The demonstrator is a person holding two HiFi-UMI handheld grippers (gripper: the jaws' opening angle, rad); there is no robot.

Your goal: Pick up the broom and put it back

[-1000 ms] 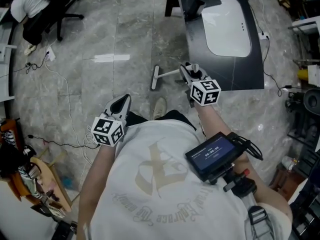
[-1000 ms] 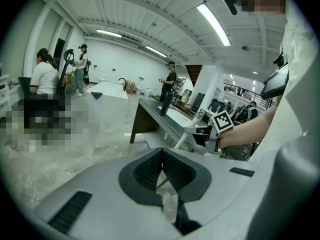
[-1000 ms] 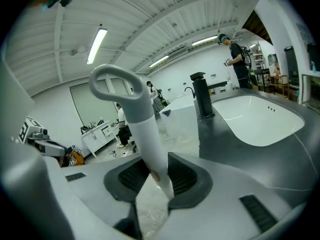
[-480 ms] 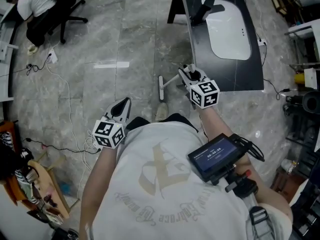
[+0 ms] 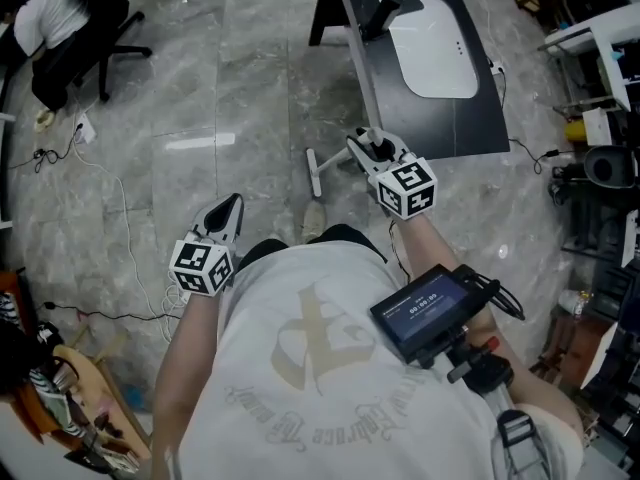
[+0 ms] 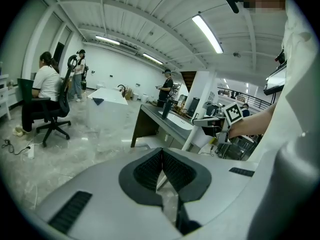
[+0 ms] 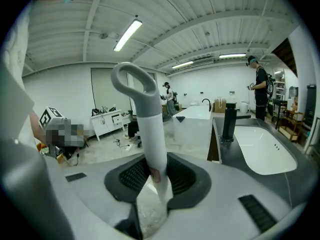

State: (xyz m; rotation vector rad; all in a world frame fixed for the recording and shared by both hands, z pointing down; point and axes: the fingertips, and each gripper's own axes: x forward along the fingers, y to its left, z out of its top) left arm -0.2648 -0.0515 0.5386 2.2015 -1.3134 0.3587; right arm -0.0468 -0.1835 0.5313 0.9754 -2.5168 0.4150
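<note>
The broom's white shaft (image 7: 152, 149) runs between the pads of my right gripper (image 7: 156, 176), which is shut on it. Its grey loop grip (image 7: 131, 81) stands above the jaws. In the head view the shaft slants left and down from the right gripper (image 5: 362, 146) to the narrow broom head (image 5: 314, 173) low over the floor; whether it touches the floor I cannot tell. My left gripper (image 5: 230, 206) hangs at the person's left side, apart from the broom. Its jaws (image 6: 161, 166) are shut with nothing between them.
A dark table (image 5: 470, 118) with a white basin (image 5: 430, 48) stands just ahead on the right. A seated person on an office chair (image 5: 60, 28) is far left, with cables (image 5: 110, 208) trailing over the grey floor. Shelving and gear (image 5: 600, 168) crowd the right edge.
My right gripper has risen and rolled, carrying the broom with it. Both grippers have shifted across the floor with the person; the left one stays shut and empty.
</note>
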